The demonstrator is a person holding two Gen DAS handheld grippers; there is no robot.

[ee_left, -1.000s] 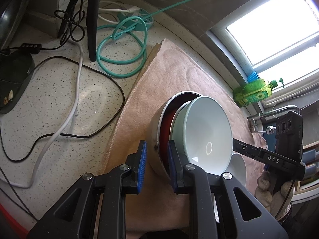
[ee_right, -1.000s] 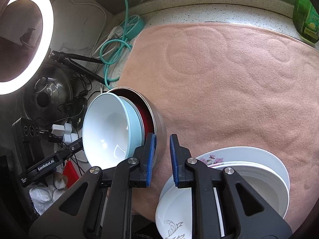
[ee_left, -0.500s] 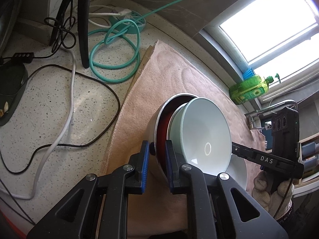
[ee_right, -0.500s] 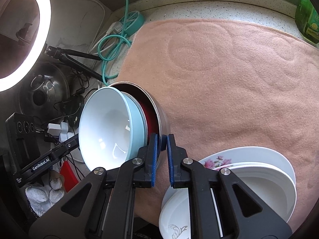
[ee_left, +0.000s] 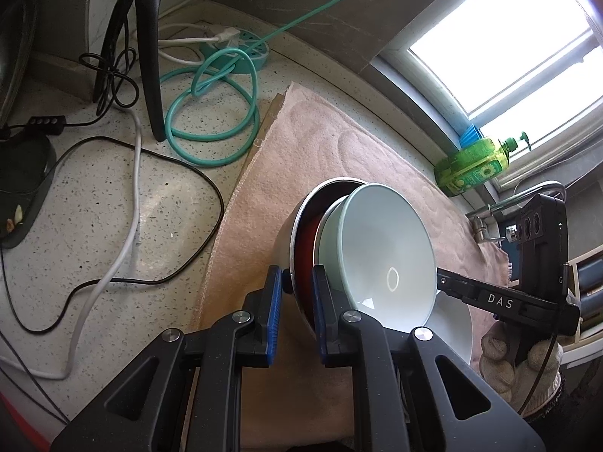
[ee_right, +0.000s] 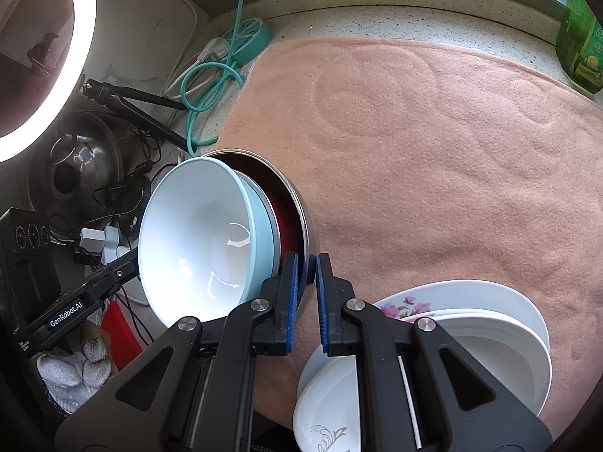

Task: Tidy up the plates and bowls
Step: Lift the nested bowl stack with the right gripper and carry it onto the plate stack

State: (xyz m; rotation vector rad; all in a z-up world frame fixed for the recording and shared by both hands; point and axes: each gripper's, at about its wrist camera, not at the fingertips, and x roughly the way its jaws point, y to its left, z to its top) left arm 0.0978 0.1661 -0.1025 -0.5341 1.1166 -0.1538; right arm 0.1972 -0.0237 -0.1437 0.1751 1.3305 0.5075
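Both grippers clamp the steel bowl [ee_left: 297, 222] rim: left gripper [ee_left: 296, 286], right gripper [ee_right: 306, 267], 2 bowls nested inside.

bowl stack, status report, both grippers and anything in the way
Left gripper and right gripper shut on metal bowl rim, opposite sides. Pale bowls nested inside, stack tilted. Plates close beside right gripper.
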